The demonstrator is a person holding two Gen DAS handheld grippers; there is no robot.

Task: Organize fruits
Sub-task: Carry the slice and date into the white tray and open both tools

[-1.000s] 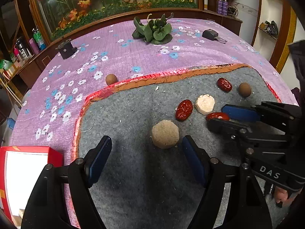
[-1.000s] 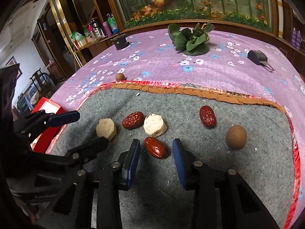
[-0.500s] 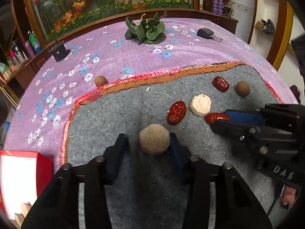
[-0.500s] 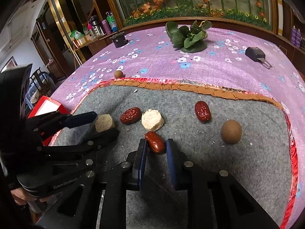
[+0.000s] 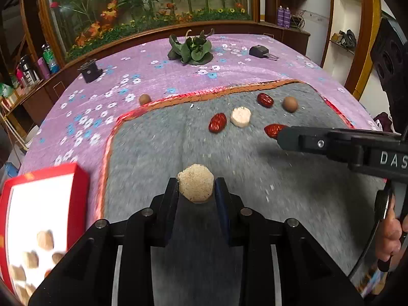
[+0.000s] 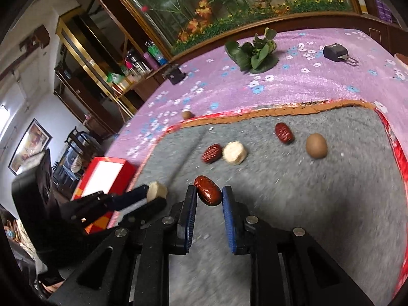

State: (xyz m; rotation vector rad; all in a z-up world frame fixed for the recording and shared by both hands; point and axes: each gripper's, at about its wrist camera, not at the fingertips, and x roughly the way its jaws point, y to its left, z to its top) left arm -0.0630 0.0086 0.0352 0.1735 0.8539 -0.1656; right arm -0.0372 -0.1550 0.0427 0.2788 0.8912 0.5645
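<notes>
My left gripper (image 5: 195,187) is shut on a tan round cake piece (image 5: 195,182) and holds it above the grey mat (image 5: 158,137); it also shows in the right wrist view (image 6: 156,190). My right gripper (image 6: 209,195) is shut on a red date (image 6: 207,190), seen at the fingertip in the left wrist view (image 5: 272,130). On the mat lie a second date (image 6: 211,153), a pale cake piece (image 6: 234,153), a third date (image 6: 284,132) and a brown longan (image 6: 316,145).
A red box (image 5: 38,219) with a white inside holds several tan pieces at the mat's left. Another longan (image 5: 144,99) sits on the purple flowered cloth (image 5: 158,76). A green plant (image 5: 192,49), a black key fob (image 5: 260,51) and a black block (image 5: 89,71) stand farther back.
Both grippers closed: the left on the tan cake piece, the right on the date. Both then lifted and drew back; the left swung towards the red box.
</notes>
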